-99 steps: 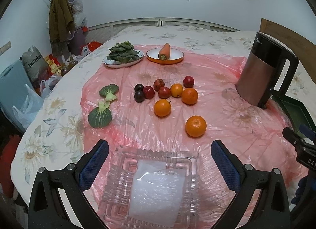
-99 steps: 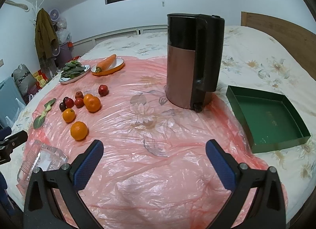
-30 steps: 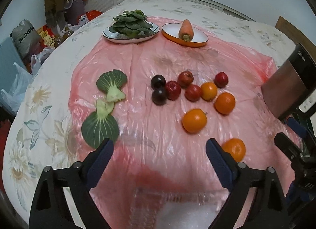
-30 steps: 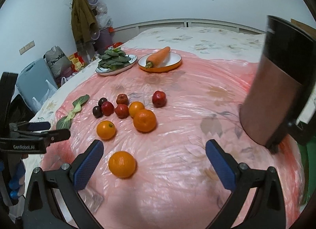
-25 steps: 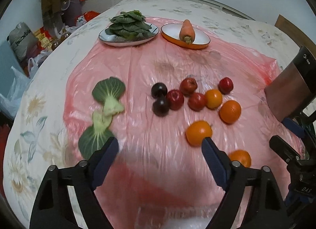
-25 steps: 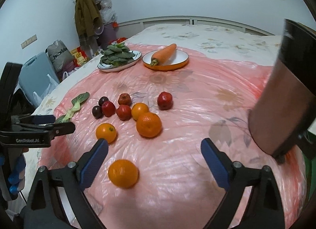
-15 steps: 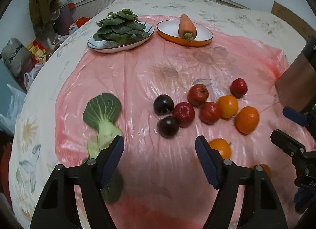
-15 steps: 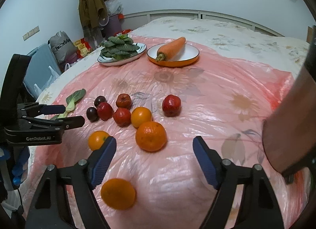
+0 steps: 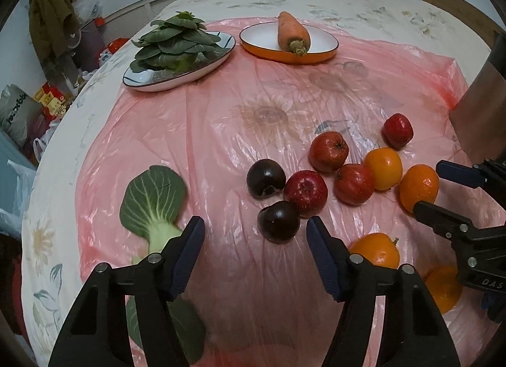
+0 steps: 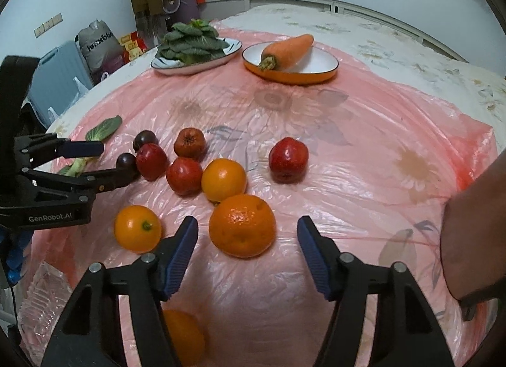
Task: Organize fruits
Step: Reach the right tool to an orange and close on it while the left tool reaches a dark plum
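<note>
1. Both grippers are over the fruit on the pink plastic sheet [image 9: 221, 133], which covers a bed, probably to keep the bedding clean.
2. Left gripper [image 9: 255, 242]: jaws spread wide, nothing held. The dark plum [image 9: 279, 221] sits just ahead of it, slightly toward its right finger, so that looks like the target.
3. Beyond that plum lie a second plum [image 9: 265, 178] and a red apple [image 9: 305, 193], the three touching or nearly so. A tight cluster, so a careless closing could nudge the neighbours.
4. Right gripper [image 10: 247, 242]: also wide open and empty, with the big orange [image 10: 242, 225] right between its fingertips. The jaws straddle it, lined up for a side-on pinch.
5. To the left of the right gripper rests a smaller orange [image 10: 137, 228]; another orange [image 10: 183, 332] lies beneath the gripper, partly hidden.
6. Far ahead, the carrot [image 10: 287, 51] on its dish and the greens [image 10: 189, 43] on their plate look already sorted.
7. My read: the grasps have not begun, and round fruit on slick plastic may roll.
</note>
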{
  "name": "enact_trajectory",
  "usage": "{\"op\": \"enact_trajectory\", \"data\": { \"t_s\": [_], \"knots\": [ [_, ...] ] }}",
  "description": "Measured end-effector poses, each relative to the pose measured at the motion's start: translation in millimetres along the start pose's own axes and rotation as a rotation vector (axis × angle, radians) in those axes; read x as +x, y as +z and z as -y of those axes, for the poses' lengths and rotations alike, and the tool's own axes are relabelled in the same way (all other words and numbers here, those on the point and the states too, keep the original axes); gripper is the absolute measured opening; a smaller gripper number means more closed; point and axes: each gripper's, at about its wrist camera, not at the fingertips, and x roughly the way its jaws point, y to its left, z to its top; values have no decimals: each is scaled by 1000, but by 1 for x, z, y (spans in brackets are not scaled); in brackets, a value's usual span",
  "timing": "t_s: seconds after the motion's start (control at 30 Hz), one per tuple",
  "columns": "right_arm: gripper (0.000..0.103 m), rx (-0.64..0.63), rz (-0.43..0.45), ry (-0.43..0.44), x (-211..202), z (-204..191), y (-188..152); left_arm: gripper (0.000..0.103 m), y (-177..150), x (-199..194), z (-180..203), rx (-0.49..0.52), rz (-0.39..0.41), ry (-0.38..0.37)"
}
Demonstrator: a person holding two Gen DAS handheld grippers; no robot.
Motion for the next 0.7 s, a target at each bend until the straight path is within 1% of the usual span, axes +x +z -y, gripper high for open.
{"op": "enact_trajectory", "data": {
  "t_s": [0.07, 0.17, 0.2, 0.33, 0.4, 0.53, 0.57, 0.6, 0.7],
  "knots": [
    [103, -4, -11, -1, 5, -1, 0, 56, 1, 3, 2, 14, -3, 2],
    [98, -7, -19, 3, 9, -3, 0, 53, 1, 7, 3, 23, -11, 1],
    [95, -6, -21, 3, 11, -3, 0, 52, 1, 8, 3, 24, -13, 0],
    [92, -4, -27, 11, 16, -2, 0, 52, 1, 13, 5, 35, -18, -2],
    [81, -2, -29, 16, 18, -2, -1, 52, 1, 14, 5, 39, -18, -2],
    [78, 10, -26, 22, 20, 0, -2, 52, 2, 17, 7, 52, -18, 0],
    [77, 11, -24, 24, 20, 0, -2, 50, 2, 18, 7, 54, -17, -2],
    [77, 12, -24, 27, 20, 0, -2, 44, 2, 18, 7, 57, -15, -8],
    [77, 20, -22, 35, 20, 2, -3, 35, 2, 19, 6, 48, -14, -22]
  ]
}}
